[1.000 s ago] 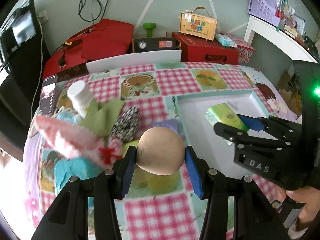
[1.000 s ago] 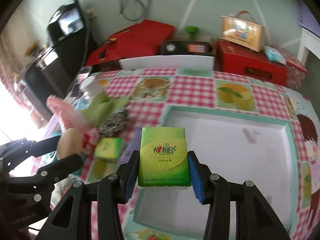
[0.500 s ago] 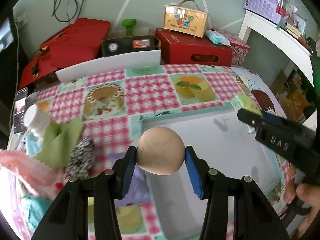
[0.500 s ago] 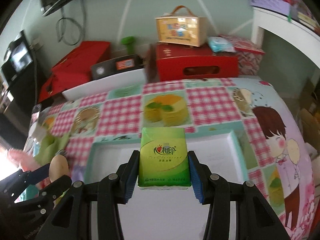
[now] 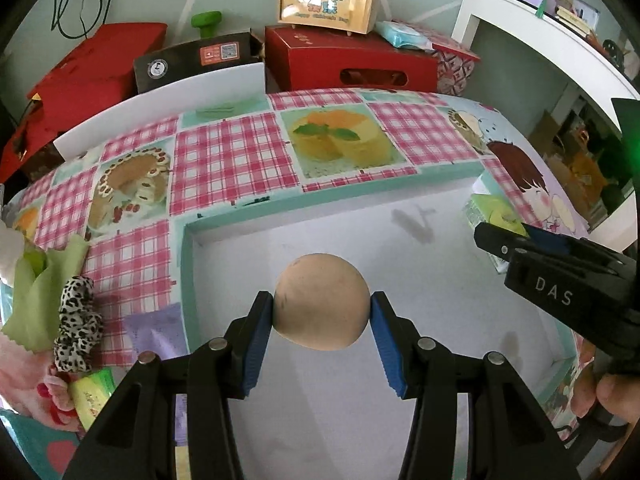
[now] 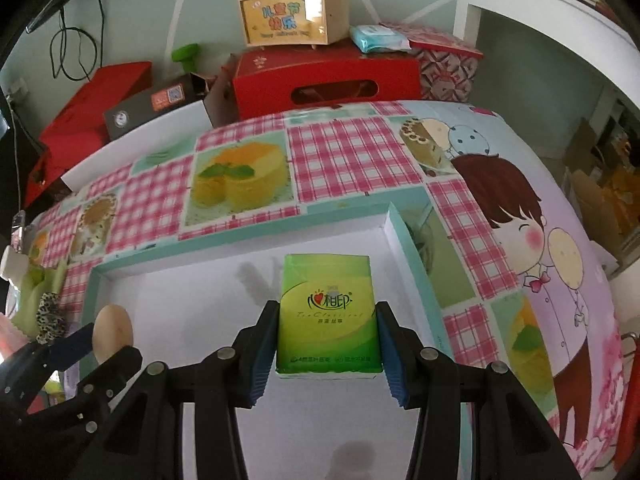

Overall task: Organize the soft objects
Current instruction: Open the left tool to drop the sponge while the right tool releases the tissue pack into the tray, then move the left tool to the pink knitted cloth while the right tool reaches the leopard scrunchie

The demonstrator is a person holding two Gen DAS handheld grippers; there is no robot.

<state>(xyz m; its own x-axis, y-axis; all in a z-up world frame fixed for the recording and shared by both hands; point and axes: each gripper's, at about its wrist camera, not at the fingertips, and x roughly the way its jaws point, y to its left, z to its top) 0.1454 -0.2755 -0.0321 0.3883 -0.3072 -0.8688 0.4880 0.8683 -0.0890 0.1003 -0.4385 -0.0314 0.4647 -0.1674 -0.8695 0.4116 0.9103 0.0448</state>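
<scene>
So the left gripper (image 5: 322,312) has its jaws about half open, pads pressed on either side of a tan ball (image 5: 321,301), which sits right between them and a bit past the tips, hanging over the white floor of the tray (image 5: 188,264). Same deal on the right gripper (image 6: 327,338): jaws roughly half open and clamped on the sides of a green tissue pack (image 6: 327,314), label facing up, over the tray's far right corner. Both point steeply down into the tray, so my guess is the two soft things are about to be set down inside, one on each side so they don't bump. The rest of the pile is out on the desk (image 5: 236,152) left of the tray: a green cloth (image 5: 44,280), a leopard scrunchie (image 5: 76,320) and another small green pack (image 5: 94,396).
</scene>
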